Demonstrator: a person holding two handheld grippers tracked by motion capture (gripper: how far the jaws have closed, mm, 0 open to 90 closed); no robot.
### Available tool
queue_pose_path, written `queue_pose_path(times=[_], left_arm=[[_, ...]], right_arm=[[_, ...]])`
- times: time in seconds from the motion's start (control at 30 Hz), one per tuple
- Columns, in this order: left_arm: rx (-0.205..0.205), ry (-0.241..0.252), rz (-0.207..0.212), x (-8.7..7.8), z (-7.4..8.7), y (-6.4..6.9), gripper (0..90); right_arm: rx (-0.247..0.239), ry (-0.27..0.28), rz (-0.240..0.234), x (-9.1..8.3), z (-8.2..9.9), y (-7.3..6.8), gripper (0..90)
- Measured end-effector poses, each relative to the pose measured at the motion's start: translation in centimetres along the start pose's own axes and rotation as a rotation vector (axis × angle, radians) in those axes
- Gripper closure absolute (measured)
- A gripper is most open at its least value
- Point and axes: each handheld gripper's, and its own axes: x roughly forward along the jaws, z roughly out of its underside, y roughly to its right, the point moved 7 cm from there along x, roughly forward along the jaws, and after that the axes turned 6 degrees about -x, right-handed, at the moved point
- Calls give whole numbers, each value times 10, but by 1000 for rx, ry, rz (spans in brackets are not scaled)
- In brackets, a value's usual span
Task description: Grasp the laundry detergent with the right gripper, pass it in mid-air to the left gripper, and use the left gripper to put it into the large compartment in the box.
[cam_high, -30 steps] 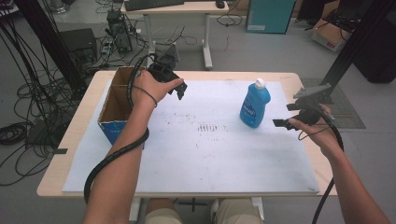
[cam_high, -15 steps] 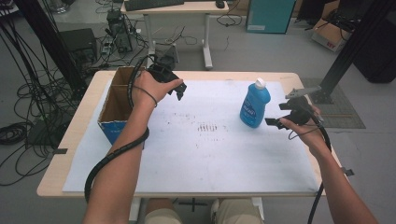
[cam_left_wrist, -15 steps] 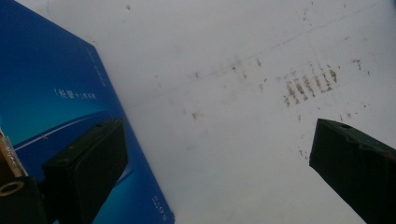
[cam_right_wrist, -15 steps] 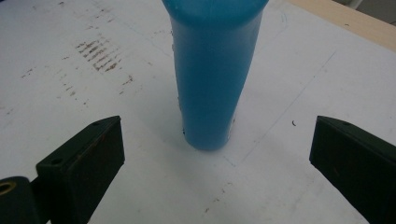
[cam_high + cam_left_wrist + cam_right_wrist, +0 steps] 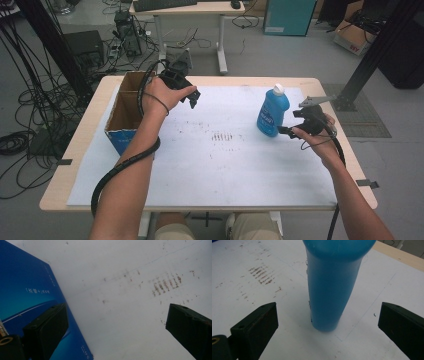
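Right gripper (image 5: 284, 131) spread wide, just beside the blue bottle (image 5: 272, 111) standing upright on the white sheet (image 5: 225, 170). Left gripper (image 5: 192, 99), jaws also apart, hangs beside the open cardboard box (image 5: 121, 112), well away.
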Motion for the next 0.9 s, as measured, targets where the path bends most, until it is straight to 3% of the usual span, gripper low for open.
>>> queue_pose_path(times=[0.9], left_arm=[[6, -5, 0, 4, -1, -1, 49]], right_arm=[[19, 107, 20, 29, -7, -5, 23]])
